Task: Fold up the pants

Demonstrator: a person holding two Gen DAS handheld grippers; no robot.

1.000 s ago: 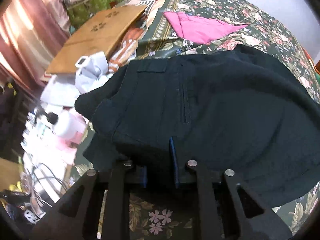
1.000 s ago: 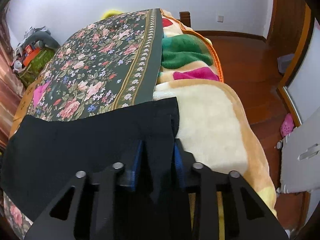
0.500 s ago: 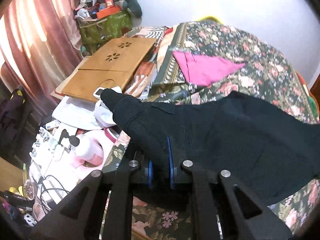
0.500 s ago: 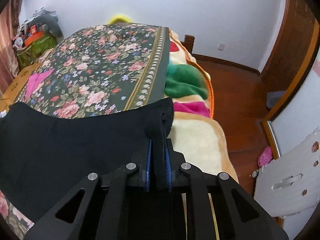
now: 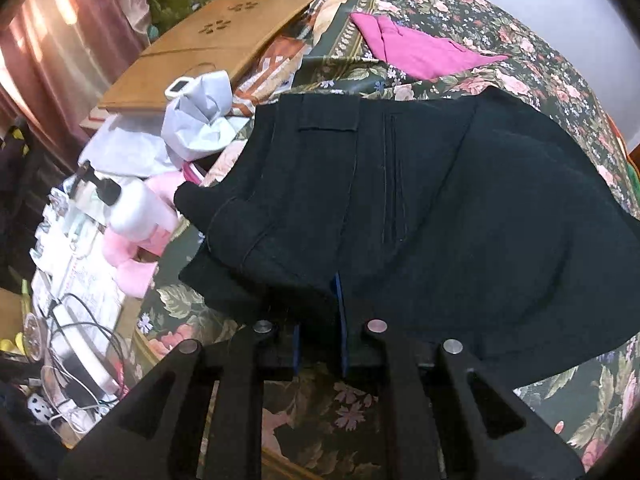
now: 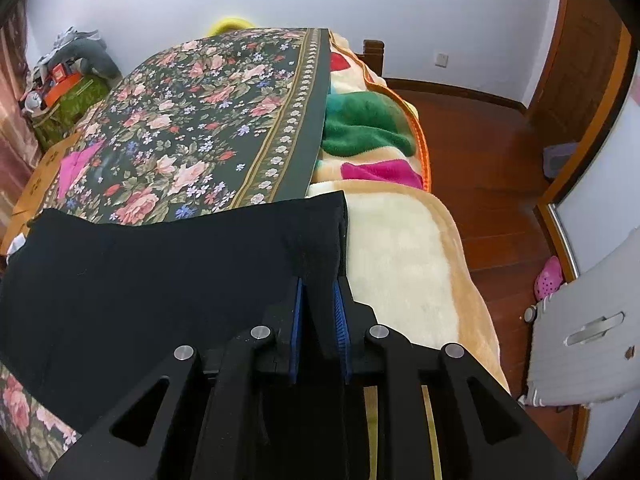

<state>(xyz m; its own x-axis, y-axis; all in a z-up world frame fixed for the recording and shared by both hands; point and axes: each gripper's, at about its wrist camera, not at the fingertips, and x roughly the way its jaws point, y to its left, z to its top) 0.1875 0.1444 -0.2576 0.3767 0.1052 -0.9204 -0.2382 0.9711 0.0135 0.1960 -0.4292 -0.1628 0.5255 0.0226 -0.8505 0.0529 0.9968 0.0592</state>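
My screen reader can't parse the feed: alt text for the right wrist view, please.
The right gripper pinches the edge of black pants spread across a floral bedspread. A cream blanket and wooden floor lie to its right.

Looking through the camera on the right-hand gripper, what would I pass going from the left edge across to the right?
Pink garment → black pants → right gripper, shut on the pants' edge → cream blanket → wooden floor → pink shoe.

Left edge of the bed is pretty jammed with a lotion bottle, crumpled white bag and cables, but the floral bedspread beyond the pants is wide open.
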